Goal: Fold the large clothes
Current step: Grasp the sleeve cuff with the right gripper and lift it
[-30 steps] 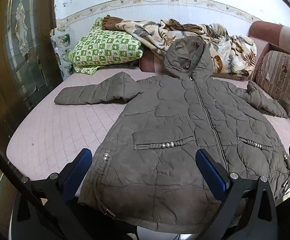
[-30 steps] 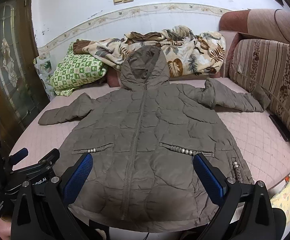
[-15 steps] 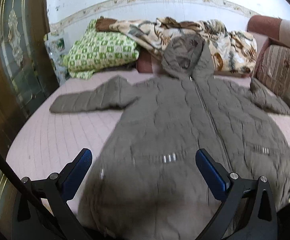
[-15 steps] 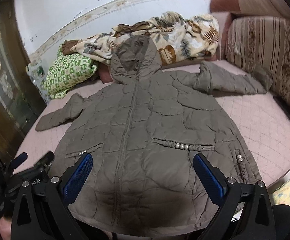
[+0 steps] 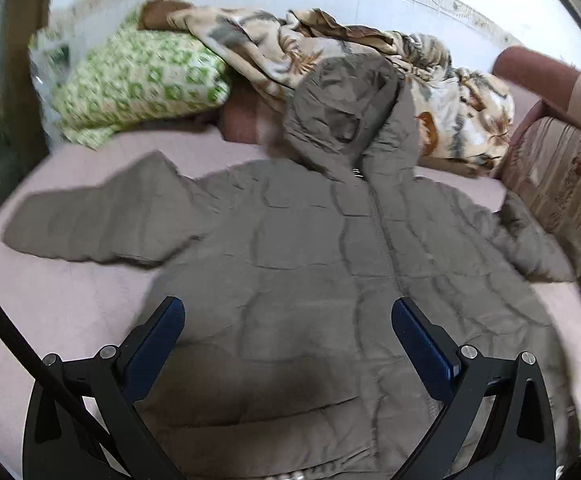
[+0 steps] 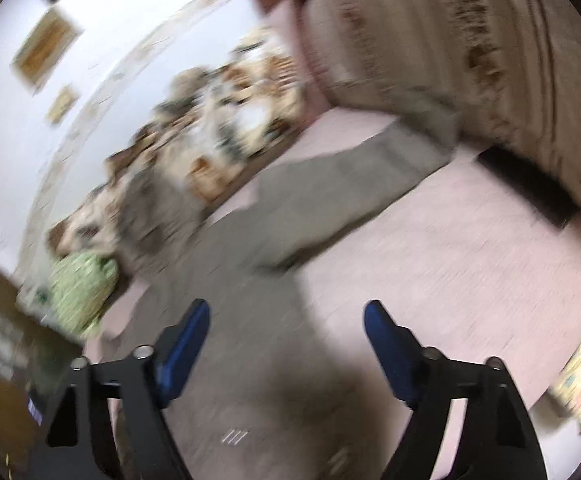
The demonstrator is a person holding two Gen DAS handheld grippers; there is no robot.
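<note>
A: Where is the coat?
B: A hooded olive puffer coat (image 5: 310, 248) lies flat, zipped, across the pink bed (image 5: 62, 304), hood toward the far edge, sleeves spread.
A: The grippers?
B: The left gripper (image 5: 288, 312) hovers over the coat, jaws apart, empty. The right gripper (image 6: 286, 316), jaws just narrowing yet still apart, holds nothing

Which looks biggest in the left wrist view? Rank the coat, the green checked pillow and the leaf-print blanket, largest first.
1. Coat, largest by far, though also nearest the camera.
2. Leaf-print blanket.
3. Green checked pillow, near the blanket's size and partly covered, so that order is unsure.
</note>
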